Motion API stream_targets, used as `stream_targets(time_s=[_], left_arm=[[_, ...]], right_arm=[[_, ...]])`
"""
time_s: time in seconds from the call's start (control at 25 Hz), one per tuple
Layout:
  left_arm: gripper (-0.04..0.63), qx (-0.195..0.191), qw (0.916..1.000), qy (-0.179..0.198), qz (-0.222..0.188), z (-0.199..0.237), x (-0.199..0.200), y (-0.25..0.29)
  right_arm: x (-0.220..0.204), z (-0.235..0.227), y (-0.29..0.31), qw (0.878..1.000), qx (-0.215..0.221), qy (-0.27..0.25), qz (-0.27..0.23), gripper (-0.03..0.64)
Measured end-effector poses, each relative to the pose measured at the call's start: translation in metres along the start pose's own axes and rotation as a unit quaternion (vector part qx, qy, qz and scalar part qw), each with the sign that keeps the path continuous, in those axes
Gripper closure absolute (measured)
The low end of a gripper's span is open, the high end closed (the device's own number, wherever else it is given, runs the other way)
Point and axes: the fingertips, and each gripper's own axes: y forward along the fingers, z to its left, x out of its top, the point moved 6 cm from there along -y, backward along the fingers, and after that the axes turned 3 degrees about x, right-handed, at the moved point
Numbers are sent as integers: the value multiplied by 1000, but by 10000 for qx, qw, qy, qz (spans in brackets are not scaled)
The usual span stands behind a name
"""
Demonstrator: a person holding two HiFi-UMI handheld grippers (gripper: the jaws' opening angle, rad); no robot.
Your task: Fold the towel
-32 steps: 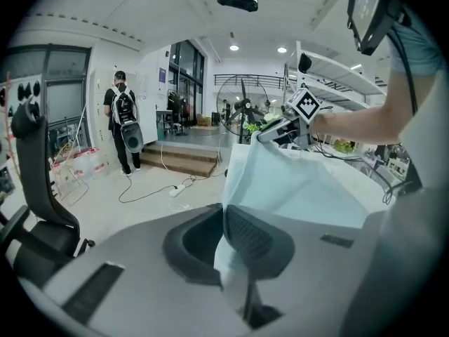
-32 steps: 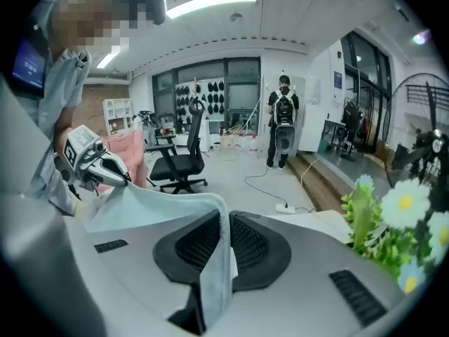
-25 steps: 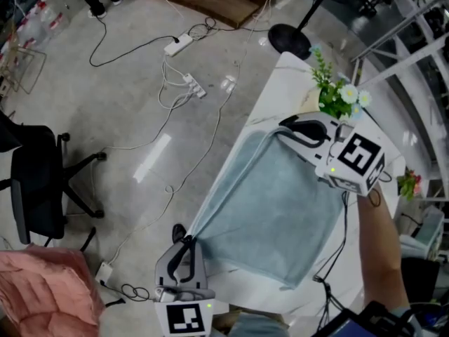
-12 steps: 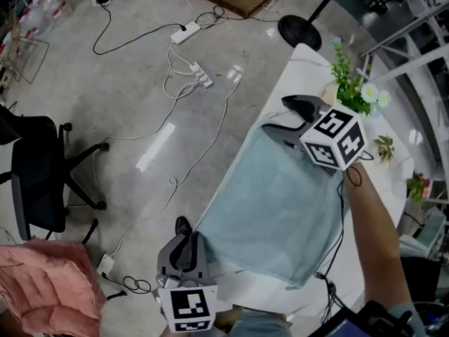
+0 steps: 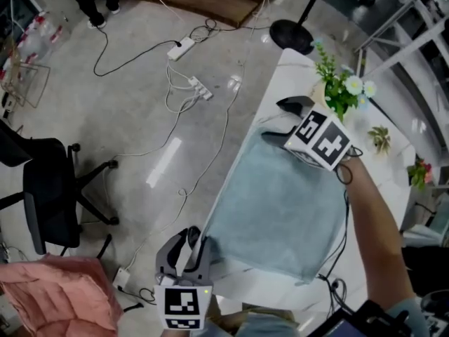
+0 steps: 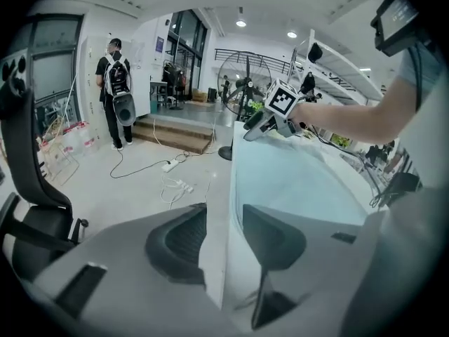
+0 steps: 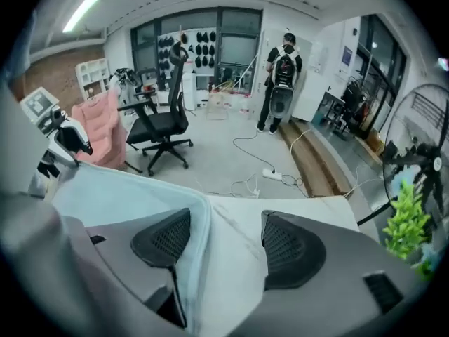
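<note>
- The towel (image 5: pixel 280 209) lies spread in a single layer on the white table (image 5: pixel 293 67). One long side runs along the table's floor-side edge.
- The left gripper (image 5: pixel 191 241) sits at the towel's near corner, by the table's near edge. Its jaws have just been opening and stand apart. The edges of towel and table show between them, and neither pad presses on the cloth.
- The right gripper (image 5: pixel 279 121) sits at the towel's far corner. Its jaws have just been opening and stand wide. The hem lies between them, closer to one pad, and is not gripped.
- Judged step: release after laying out. No fold is made yet.
- Each gripper should lift straight off its corner, so that no pad drags the hem (pile cloth probably catches on ribbed pads).
- For the fold, both grippers should take two corners of one side, with the hem seated deep between the pads.
- Both corners should travel together at equal height, then land flush on the opposite side.
- The flower pot (image 5: pixel 337 93) stands just beside the right gripper, near the table's far corner. That arm's path should stay clear of it.
</note>
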Motion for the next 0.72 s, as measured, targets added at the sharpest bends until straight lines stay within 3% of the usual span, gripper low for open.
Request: stream_targets(time_s=[0.2,0.32,0.48,0.6,0.72], left_arm=[[431,86,9999,-104,0,9,-7,-11],[431,182,9997,-133,-103,19,-4,-19],[443,270,9980,-133,-552,33,17,-36],[469,-92,9963,188,-837,20,35,-44],[479,-801,9907,601,-920,-27,44,-49]], right_arm=[[14,5,-20,9995,-111,-260,-146,285],[19,9,-37,9984,-241,-107,-510,296],[26,22,-92,9894,-686,210,-1265,376],[8,31,-144,9831,-1017,498,-1436,403],[-39,40,-187,9835,-1121,762,-1200,418]])
